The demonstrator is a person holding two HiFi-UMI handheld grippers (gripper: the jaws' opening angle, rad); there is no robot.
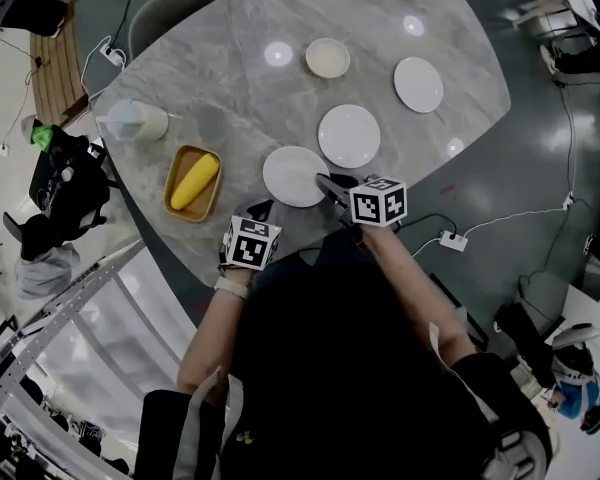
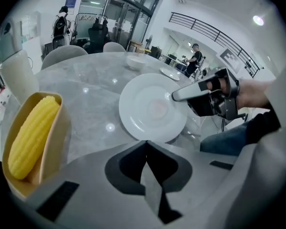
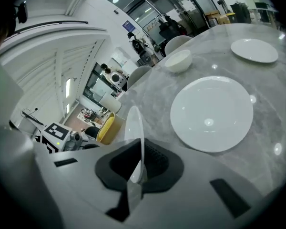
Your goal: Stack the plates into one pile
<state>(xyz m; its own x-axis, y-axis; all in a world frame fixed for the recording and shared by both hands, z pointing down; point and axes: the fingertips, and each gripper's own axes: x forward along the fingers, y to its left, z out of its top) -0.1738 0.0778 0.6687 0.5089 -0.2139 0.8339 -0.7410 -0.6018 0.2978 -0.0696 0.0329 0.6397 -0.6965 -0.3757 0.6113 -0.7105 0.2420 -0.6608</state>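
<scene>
Closest to the lens: the person's dark-clad torso and both forearms, reaching to the near edge of the grey marble table (image 1: 230, 68).

Right gripper (image 1: 325, 181): jaws clamped narrow on the right rim of the near plate (image 1: 292, 176). In its own view (image 3: 136, 175) that plate (image 3: 134, 123) stands edge-on between the pads. The left gripper view shows the same grip from the side, with the plate (image 2: 150, 109) looking tilted. Cannot tell whether it is clear of the table.

Left gripper (image 1: 260, 208): at the table edge, just left of the near plate and not touching it. Jaws together with nothing between them (image 2: 146, 147).

Other plates:
- second plate (image 1: 349, 135) lies flat just beyond the near one, apart from it (image 3: 211, 112)
- third plate (image 1: 419, 84) lies flat further back and to the right (image 3: 254, 49)
- a shallow bowl (image 1: 327, 58) sits at the far side, left of the third plate

No two plates are stacked.

Left of the near plate is a wooden tray (image 1: 177, 158) with a yellow corn cob (image 1: 195, 181) lying in it (image 2: 33, 135). Beyond the tray sits a white lidded cup (image 1: 137, 121).
</scene>
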